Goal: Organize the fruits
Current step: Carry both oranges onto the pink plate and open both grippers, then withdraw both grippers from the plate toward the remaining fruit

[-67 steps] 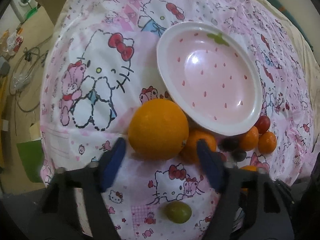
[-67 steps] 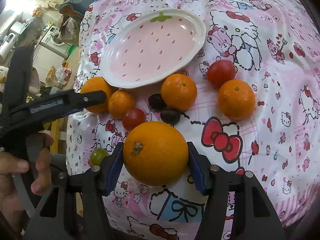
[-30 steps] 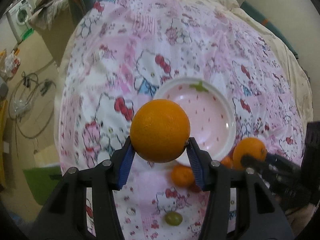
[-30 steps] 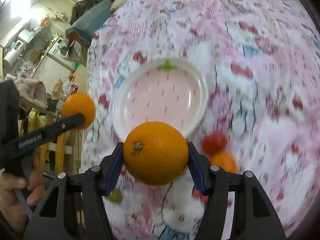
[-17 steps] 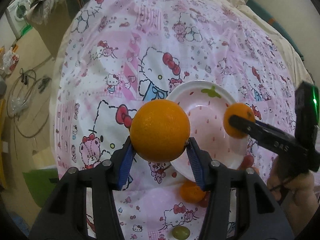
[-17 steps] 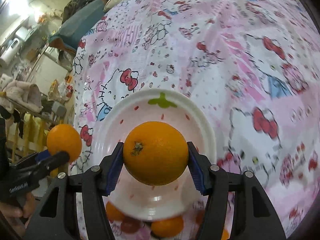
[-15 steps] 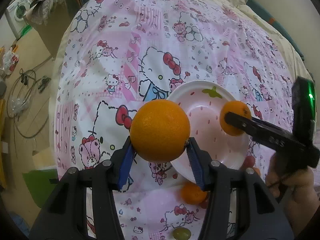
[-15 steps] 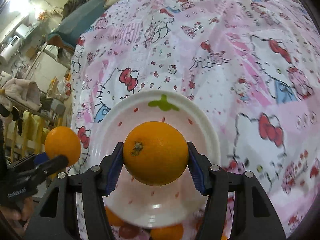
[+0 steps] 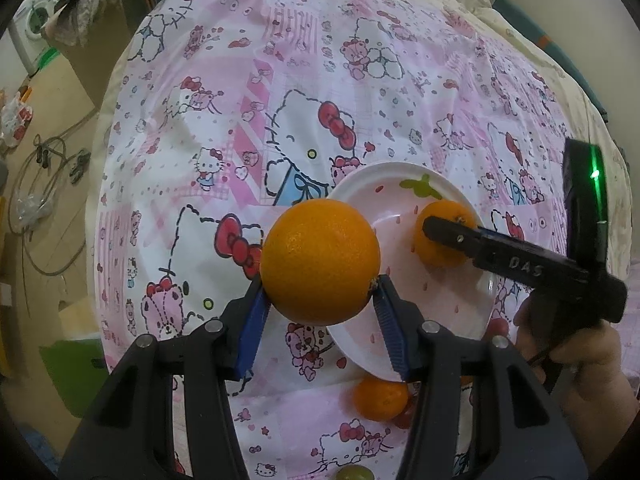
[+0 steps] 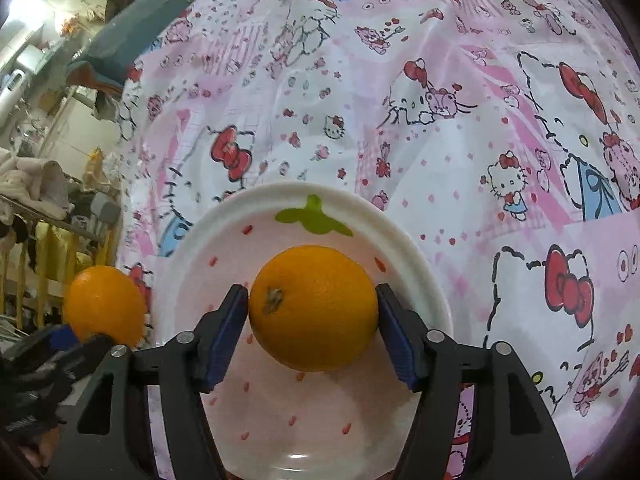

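My left gripper [image 9: 320, 312] had its blue pads clamped on a big orange [image 9: 320, 262], carried just off the left edge of the strawberry plate [image 9: 360, 184]. My right gripper [image 10: 313, 332] sat over that plate, jaws just opening, and its own orange [image 10: 314, 306] stood between the pads with slim gaps showing either side; I couldn't tell if it rested on the plate. From the left wrist I saw a hand [image 9: 576, 360] gripping the right tool. A small mandarin [image 9: 380, 398] and a green grape [image 9: 354, 473] lay on the cartoon-print cloth [image 9: 280, 80] below the plate.
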Available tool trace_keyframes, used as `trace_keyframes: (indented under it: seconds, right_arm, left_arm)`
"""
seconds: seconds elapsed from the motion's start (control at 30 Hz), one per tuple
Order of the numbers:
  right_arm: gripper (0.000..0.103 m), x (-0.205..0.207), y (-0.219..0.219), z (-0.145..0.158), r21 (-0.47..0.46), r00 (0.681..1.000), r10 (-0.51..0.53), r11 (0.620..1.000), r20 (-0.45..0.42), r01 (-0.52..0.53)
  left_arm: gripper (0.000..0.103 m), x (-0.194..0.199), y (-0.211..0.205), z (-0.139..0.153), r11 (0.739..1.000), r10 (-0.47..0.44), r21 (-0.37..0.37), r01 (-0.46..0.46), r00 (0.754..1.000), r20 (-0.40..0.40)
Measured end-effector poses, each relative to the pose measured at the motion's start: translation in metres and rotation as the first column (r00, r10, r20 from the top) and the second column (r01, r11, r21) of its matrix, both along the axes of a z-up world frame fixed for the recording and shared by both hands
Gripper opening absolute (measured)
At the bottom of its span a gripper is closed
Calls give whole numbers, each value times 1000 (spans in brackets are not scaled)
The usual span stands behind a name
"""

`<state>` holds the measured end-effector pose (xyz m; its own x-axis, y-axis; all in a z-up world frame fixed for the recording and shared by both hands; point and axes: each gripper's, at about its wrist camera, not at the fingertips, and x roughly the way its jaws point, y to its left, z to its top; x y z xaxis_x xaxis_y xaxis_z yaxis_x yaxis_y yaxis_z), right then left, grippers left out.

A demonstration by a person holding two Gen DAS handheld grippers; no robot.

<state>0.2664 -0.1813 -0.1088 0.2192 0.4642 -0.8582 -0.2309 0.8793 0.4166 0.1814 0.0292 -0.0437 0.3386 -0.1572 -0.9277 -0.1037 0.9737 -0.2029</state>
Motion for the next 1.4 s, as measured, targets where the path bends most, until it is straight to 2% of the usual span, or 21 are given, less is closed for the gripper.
trace_keyframes:
  seconds: [0.03,0.1,0.47,0.6,0.8,1.0,1.27,1.33,1.4]
  right_arm:
    - [77,0,-1,4,4,1000,-8,1000,11,8]
    - [79,0,-7,12,17,999,-27,1000,27,26]
    - [79,-20,-75,43,77,985,-171,983,29,168]
    - [79,-30,-102,52,112,977,-213,971,27,209]
    - [79,-38,-136,56,129,964,-266,957,21,261]
    - [79,-40,-150,55,134,957,-289,949,12,285]
    - [79,-37,-149,61,153,960,-280,950,29,272]
    - [79,-36,-149,62,151,960,-278,951,32,270]
    - [79,-35,-148,61,152,960,-277,951,25,270]
  left_arm:
    - [48,1,-1,0,1000,-3,1,3,1000,0]
    - [48,1,-4,-1,1000,-8,2,8,1000,1]
    - [49,20,-40,-11,999,-46,-20,46,999,1]
    - [49,27,-48,-20,998,-40,-46,40,999,-12]
    - [49,35,-53,-34,999,-27,-45,24,998,-49]
    - [50,43,-55,-42,999,-10,-45,8,998,-59]
    - [51,47,-56,-32,1000,-11,-16,11,1000,-9]
    - [56,46,-57,-28,1000,-20,-16,20,1000,3]
    - [66,44,-58,-23,1000,-30,0,30,999,19]
